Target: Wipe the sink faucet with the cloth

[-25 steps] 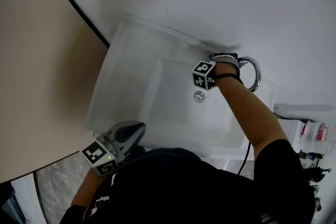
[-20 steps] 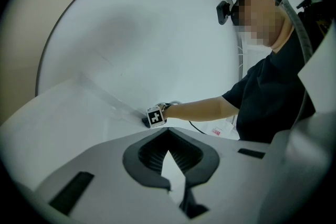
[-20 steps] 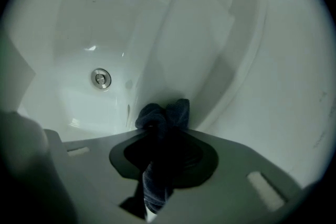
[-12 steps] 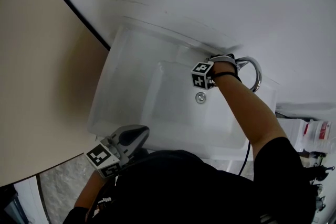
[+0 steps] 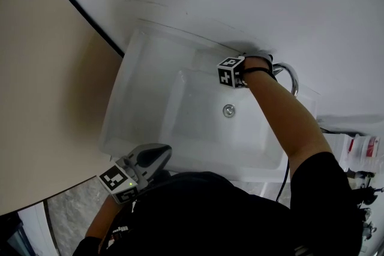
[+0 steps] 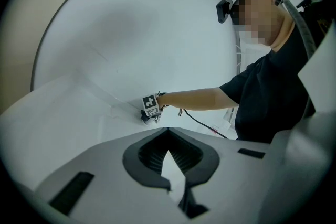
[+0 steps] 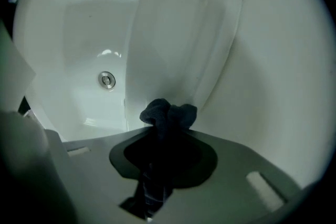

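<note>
The chrome faucet (image 5: 293, 80) arches over the back right of the white sink (image 5: 129, 99). My right gripper (image 5: 239, 67), with its marker cube, is at the sink's back rim just left of the faucet; the hand hides its jaws in the head view. In the right gripper view the right gripper (image 7: 167, 132) is shut on a bunched dark blue cloth (image 7: 168, 112), which sticks out past the tips above the sink rim; no faucet shows there. My left gripper (image 5: 157, 154) hangs by the sink's front edge near my body. In its own view the left gripper (image 6: 169, 136) is shut and empty.
The drain (image 5: 228, 110) (image 7: 106, 79) lies in the basin floor below the right gripper. Packets and small items (image 5: 359, 150) stand right of the sink. A black cable (image 5: 282, 180) hangs under my right arm. A beige wall (image 5: 48, 99) runs along the left.
The right gripper with the cloth has moved up the picture, from beside the drain to the sink's back rim by the faucet. The left gripper has hardly moved.
</note>
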`<action>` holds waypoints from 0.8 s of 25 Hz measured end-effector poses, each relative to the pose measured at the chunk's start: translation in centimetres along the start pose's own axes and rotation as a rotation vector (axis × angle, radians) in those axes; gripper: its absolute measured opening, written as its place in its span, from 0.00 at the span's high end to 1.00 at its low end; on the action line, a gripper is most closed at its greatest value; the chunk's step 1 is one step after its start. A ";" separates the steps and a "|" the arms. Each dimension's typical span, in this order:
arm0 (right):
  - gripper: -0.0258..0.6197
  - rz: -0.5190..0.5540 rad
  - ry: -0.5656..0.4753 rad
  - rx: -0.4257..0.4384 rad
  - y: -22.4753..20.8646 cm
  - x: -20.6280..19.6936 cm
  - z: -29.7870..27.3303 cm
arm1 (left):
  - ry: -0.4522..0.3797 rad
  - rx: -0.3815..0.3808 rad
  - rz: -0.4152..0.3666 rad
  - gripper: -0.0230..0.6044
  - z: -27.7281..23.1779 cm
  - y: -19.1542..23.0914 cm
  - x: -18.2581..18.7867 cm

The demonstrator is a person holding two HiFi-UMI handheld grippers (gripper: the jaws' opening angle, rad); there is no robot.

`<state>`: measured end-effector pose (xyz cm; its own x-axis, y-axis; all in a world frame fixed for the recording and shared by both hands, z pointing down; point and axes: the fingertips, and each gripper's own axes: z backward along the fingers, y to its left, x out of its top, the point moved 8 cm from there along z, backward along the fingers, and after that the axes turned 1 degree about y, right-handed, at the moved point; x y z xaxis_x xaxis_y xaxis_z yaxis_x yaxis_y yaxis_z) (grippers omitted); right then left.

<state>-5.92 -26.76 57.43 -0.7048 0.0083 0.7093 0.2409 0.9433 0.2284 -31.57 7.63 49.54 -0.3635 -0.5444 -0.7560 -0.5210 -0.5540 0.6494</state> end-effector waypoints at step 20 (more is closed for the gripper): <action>0.85 -0.097 -0.229 0.224 -0.9 -10.4 9.3 | -0.031 -0.040 -0.053 0.98 -0.1 -0.8 2.0</action>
<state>-5.04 -24.58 43.64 -0.8549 -0.0352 0.5175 0.0302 0.9926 0.1174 -31.80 6.90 47.47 -0.3603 -0.4938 -0.7914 -0.5094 -0.6065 0.6104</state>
